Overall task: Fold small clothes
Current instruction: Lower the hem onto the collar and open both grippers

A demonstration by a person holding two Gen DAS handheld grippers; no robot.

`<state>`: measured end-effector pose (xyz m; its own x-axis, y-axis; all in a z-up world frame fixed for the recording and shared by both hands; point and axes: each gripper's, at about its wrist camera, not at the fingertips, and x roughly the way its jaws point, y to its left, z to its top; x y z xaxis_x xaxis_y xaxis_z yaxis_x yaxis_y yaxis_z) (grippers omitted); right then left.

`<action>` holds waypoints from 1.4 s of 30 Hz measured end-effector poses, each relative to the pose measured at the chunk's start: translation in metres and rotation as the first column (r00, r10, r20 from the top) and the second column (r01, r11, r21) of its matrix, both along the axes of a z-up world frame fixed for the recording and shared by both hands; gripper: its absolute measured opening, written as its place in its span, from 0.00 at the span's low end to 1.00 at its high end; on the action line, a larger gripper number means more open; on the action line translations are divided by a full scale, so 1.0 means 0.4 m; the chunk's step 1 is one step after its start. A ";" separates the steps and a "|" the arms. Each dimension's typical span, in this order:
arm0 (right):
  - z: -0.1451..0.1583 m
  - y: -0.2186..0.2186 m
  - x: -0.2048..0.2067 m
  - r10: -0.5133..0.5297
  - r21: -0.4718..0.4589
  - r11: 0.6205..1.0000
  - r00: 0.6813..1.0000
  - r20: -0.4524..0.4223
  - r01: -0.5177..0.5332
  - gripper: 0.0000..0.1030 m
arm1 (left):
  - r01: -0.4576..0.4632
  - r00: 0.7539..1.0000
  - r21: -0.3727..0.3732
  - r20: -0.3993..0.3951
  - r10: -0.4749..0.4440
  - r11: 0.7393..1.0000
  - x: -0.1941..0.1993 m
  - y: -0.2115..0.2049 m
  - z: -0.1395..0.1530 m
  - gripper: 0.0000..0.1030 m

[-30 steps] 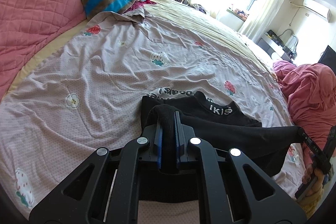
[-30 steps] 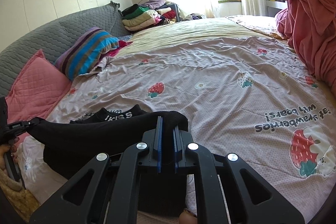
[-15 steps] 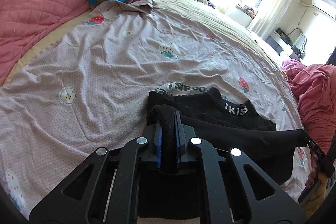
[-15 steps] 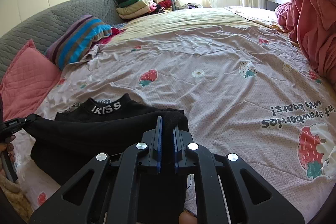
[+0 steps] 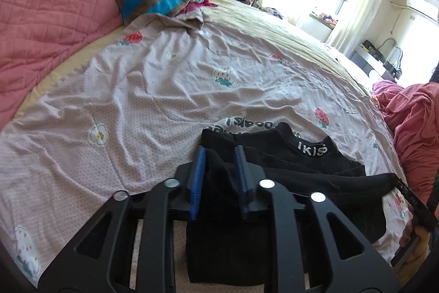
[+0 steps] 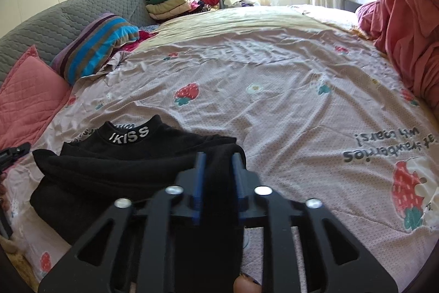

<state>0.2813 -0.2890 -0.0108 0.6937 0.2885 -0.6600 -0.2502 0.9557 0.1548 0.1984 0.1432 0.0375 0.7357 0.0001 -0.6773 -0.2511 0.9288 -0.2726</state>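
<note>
Both claws have their blue-padded jaws parted: my left gripper straddles a bunched edge of the black top with a gap on each side of the cloth, and my right gripper does the same at the opposite edge, so neither is clamping, though from behind the fingers I cannot be sure the fabric is not brushing a pad. The garment lies on the bedsheet at the near edge of the bed, its lower half doubled up toward the collar, whose white lettered band shows above the fold. I judge the first fold is being laid down and let go; the next move calls for drawing both claws clear without dragging the cloth, then taking hold of one side to fold it across. The top looks soft, matte and thick, slumping into rounded ridges instead of sharp creases, so it will likely need smoothing. The sheet beneath is thin, wrinkled cotton printed with strawberries, which may ruck up if I slide along it.
</note>
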 end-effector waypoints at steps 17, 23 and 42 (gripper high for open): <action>-0.033 0.094 -0.103 0.189 -0.125 0.974 0.982 -0.016 -0.190 0.29 | 0.164 0.980 0.127 -0.133 -0.147 0.978 -0.031 -0.152 -0.115 0.25; -0.112 0.156 -0.064 0.200 -0.194 0.957 0.975 -0.092 -0.215 0.28 | 0.165 0.978 0.162 -0.154 -0.140 0.973 -0.014 -0.169 -0.150 0.25; -0.131 0.201 0.105 0.128 -0.186 0.971 0.984 -0.123 -0.150 0.28 | 0.154 0.975 0.147 -0.185 -0.126 0.977 0.125 -0.131 -0.162 0.25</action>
<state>0.3233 -0.2088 -0.0633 0.5762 0.2363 -0.7824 -0.3744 0.9273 0.0043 0.2484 0.0906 -0.0271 0.6074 0.0239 -0.7941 -0.1456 0.9860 -0.0818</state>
